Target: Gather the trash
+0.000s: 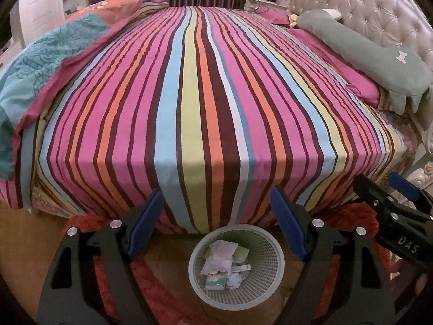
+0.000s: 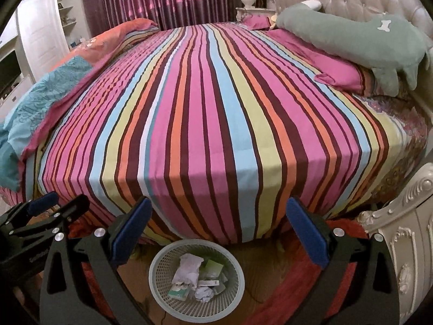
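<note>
A pale mesh wastebasket (image 1: pixel 273 246) stands on the floor at the foot of the striped bed (image 1: pixel 203 94). It holds crumpled paper, tissue and small cartons (image 1: pixel 224 265). My left gripper (image 1: pixel 216 197) is open and empty, held above the basket. In the right wrist view the same basket (image 2: pixel 162 260) holds the trash (image 2: pixel 194 276), and my right gripper (image 2: pixel 219 208) is open and empty above it. The right gripper also shows in the left wrist view (image 1: pixel 389 187); the left gripper shows in the right wrist view (image 2: pixel 59 203).
A green plush pillow (image 1: pixel 365 51) and pink pillows lie by the tufted headboard (image 1: pixel 379 8). A teal and orange quilt (image 1: pixel 43 62) is heaped at the bed's left. A carved white nightstand (image 2: pixel 406 243) stands to the right. A red rug (image 1: pixel 89 222) covers the wooden floor.
</note>
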Demonstrator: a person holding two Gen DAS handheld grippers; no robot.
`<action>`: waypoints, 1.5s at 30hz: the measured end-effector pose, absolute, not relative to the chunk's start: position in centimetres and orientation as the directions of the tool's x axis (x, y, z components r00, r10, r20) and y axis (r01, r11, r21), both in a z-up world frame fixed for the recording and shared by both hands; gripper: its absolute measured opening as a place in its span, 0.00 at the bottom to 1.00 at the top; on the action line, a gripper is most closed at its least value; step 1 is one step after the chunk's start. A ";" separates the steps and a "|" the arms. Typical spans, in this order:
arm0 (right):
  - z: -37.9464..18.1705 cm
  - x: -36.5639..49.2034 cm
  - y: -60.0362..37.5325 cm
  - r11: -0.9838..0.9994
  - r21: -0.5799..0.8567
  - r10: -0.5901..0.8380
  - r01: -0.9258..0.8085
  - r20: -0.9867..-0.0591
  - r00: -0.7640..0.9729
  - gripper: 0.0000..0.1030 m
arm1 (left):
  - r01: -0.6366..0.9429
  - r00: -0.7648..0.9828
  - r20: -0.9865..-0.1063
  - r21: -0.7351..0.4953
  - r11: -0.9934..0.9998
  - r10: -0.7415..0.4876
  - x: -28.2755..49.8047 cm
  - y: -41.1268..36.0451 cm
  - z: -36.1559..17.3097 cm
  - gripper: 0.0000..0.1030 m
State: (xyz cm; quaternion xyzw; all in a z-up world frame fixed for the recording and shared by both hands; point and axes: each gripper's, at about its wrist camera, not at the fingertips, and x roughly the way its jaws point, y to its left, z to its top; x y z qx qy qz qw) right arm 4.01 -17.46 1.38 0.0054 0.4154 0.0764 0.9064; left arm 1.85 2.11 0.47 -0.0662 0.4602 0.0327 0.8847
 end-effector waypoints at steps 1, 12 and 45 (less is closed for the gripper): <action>1.4 4.0 -17.5 0.988 0.071 0.142 -0.135 -0.749 0.647 0.92 | -0.119 0.576 -0.818 -0.090 0.989 -0.005 1.8 2.2 0.5 0.77; 1.4 4.1 -17.9 0.988 0.100 0.152 -0.117 -0.747 0.647 0.92 | -0.123 0.601 -0.799 -0.063 0.990 0.024 1.4 1.8 1.5 0.77; 2.4 4.1 -17.8 0.984 0.120 0.177 -0.131 -0.727 0.664 0.92 | -0.116 0.631 -0.776 -0.066 0.991 0.022 1.2 1.7 3.1 0.77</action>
